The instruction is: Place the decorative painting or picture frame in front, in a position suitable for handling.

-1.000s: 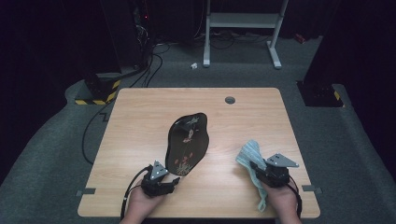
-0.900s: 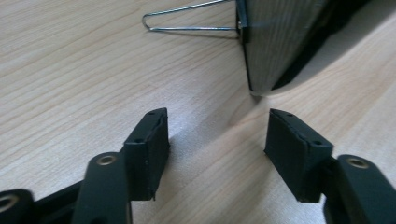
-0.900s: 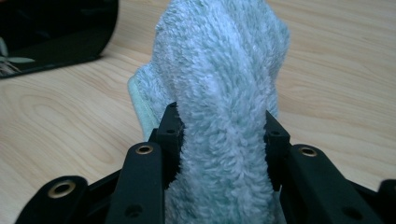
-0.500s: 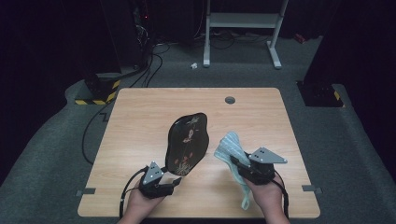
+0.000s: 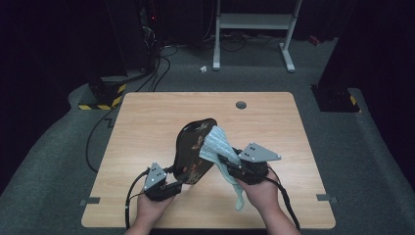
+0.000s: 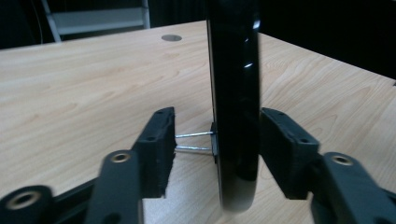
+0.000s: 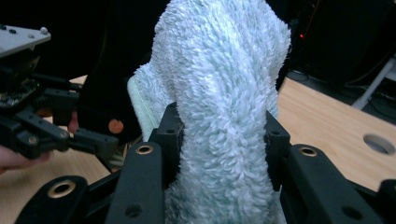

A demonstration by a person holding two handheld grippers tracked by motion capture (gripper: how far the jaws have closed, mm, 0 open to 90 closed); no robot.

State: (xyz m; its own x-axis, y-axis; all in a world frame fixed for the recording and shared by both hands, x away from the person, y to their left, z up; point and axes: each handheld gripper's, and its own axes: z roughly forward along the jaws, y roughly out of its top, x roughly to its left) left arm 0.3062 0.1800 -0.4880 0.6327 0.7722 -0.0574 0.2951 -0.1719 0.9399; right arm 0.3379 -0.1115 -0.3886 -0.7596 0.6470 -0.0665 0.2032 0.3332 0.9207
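Your left gripper (image 5: pixel 182 182), at the lower left of centre in the high view, has its jaws about half open and they have just been closing – the black lacquered tray with a floral pattern (image 5: pixel 195 152) stands on edge between them. In the left gripper view the tray (image 6: pixel 235 107) sits against the right jaw, while the left jaw stands off it with a gap crossed by two thin metal pins, so no firm clamp shows.

Your right gripper (image 5: pixel 224 159), at the lower right of centre, is clamped on the pale blue-green fluffy towel (image 5: pixel 219 147). Its upper fold rests against the tray's right edge and a tail hangs down past your right hand (image 5: pixel 259 193). In the right gripper view both jaws press into the towel (image 7: pixel 224 112).

The light wooden table (image 5: pixel 147 127) has one round cable hole (image 5: pixel 241 105) – around it lie grey carpet (image 5: pixel 372 161) and a white metal frame (image 5: pixel 254 22) at the upper middle. One tray, one towel, two grippers.
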